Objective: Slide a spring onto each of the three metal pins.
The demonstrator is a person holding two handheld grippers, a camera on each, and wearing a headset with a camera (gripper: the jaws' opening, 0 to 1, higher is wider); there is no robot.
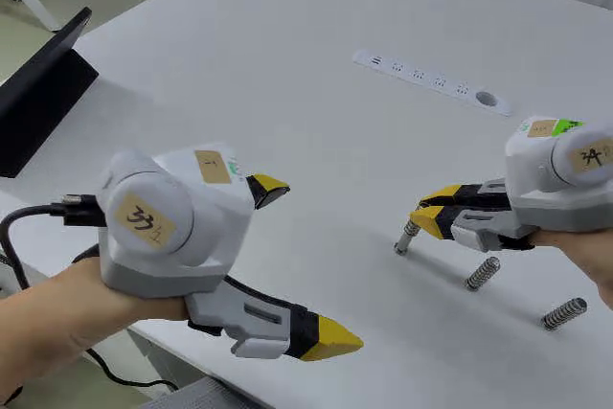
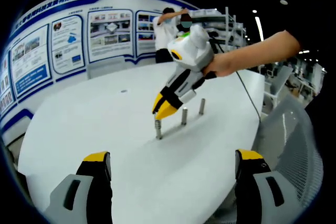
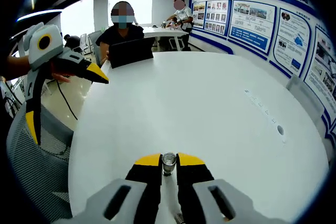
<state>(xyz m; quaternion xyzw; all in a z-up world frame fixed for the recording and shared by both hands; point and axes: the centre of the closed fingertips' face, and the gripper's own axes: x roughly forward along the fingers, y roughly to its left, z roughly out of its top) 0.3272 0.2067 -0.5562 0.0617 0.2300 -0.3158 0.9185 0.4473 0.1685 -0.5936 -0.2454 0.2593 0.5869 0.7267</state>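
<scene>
Mid-right, the right gripper (image 1: 427,206) seemingly pinches a spring (image 3: 168,162) on a pin (image 2: 158,132); lower left, the left gripper (image 1: 311,263) holds its fingers (image 1: 330,335) wide.

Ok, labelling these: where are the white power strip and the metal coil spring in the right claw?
white power strip (image 1: 431,80): head view, its middle.
metal coil spring (image 3: 168,163): right gripper view, top coils.

Grey, yellow-tipped left gripper (image 1: 306,262) bears perhaps "33".
</scene>
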